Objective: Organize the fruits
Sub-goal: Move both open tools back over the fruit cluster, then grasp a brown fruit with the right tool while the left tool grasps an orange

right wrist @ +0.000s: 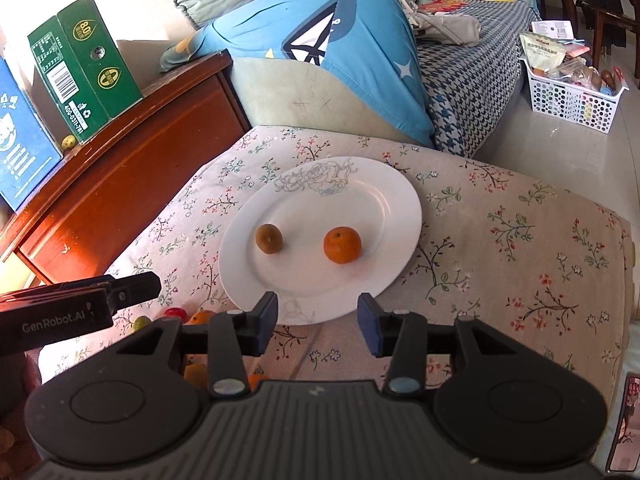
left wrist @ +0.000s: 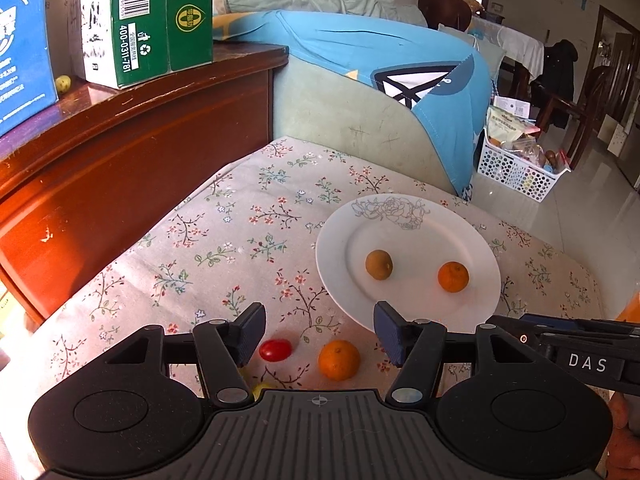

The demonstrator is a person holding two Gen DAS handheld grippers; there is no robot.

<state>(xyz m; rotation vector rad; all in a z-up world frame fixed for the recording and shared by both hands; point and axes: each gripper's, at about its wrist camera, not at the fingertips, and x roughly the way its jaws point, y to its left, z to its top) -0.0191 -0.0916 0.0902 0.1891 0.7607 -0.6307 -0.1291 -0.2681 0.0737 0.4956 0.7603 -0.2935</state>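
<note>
Near the plate (right wrist: 320,184) rim, both tongs, left (left wrist: 320,330) and right (right wrist: 317,322), apart and empty, bare floral cloth (right wrist: 500,240) alongside.

a low surface covered with a floral cloth (left wrist: 248,216) carries the items. directly on the cloth lies a white plate (right wrist: 396,208) with a line-drawn rose on its far rim. off the plate, on the cloth at its near left, lie a red cherry tomato (left wrist: 275,350) and an orange mandarin (left wrist: 339,360), close together but apart. a small yellow-green fruit (left wrist: 261,388) shows partly beneath the camera housing. in the right wrist view further orange fruit is glimpsed in the same area, mostly hidden. the cloth's right half is bare.
</note>
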